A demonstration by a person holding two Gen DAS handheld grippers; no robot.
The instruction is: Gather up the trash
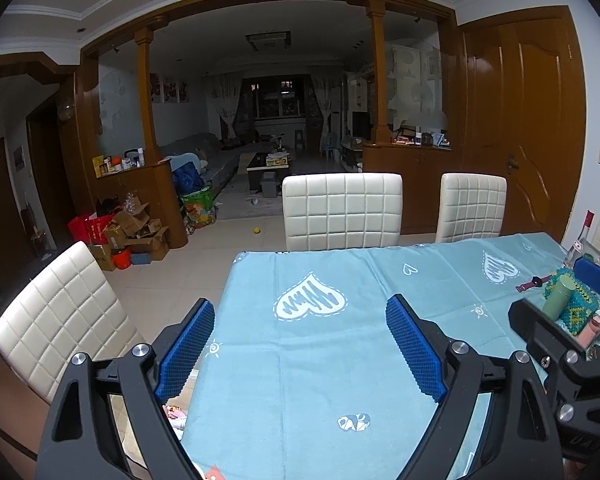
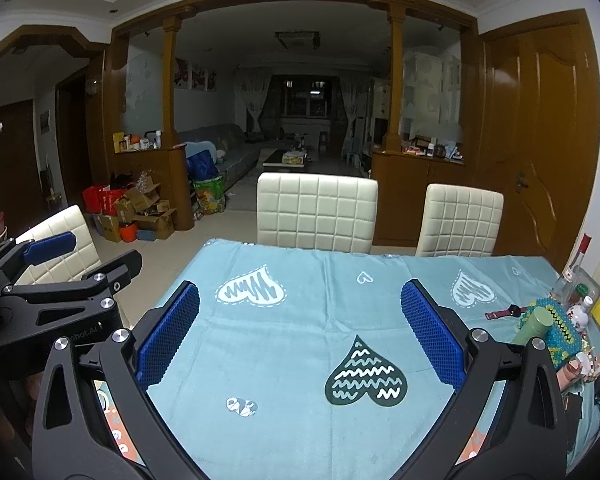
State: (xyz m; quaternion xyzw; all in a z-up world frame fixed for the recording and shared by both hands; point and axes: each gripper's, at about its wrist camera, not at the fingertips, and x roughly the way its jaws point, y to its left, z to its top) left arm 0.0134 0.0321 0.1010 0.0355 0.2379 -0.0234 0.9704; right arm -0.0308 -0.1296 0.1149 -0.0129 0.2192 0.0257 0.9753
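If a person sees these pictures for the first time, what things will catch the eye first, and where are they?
First comes the light blue tablecloth with heart prints, which fills the middle of both views. Two open grippers frame it: the left gripper and the right gripper, each with blue pads and nothing between them. Behind the table stand white quilted chairs, and small clutter with a green bottle sits at the right edge.
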